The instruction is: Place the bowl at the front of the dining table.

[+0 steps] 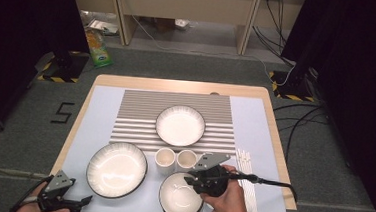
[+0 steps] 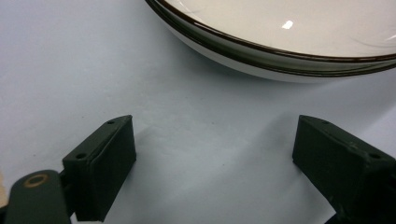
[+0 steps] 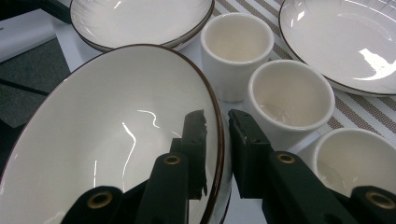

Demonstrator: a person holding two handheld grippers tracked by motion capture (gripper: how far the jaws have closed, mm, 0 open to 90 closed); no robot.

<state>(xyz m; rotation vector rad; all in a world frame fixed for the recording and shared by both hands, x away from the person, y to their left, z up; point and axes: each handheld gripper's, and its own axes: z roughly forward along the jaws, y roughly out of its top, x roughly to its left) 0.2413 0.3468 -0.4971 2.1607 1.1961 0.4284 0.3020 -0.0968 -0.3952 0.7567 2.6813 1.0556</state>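
A white bowl with a dark rim (image 1: 179, 196) (image 3: 107, 140) sits at the table's front edge. My right gripper (image 1: 189, 179) (image 3: 217, 116) clamps its far rim, one jaw inside the bowl and one outside. Three white cups stand just beyond it: one (image 3: 238, 42), a second (image 3: 289, 93) and a third (image 3: 355, 158); two of them show in the high view (image 1: 165, 159) (image 1: 186, 158). My left gripper (image 1: 81, 202) (image 2: 215, 123) rests open on the blue mat at the front left, nothing between its jaws, just short of a dark-rimmed plate (image 1: 116, 169) (image 2: 280, 51).
A second white plate (image 1: 180, 125) (image 3: 345, 42) lies on the striped placemat (image 1: 140, 112) behind the cups. White sticks (image 1: 247, 180) lie along the right side of the blue mat (image 1: 97, 114). A cable trails right from the right gripper.
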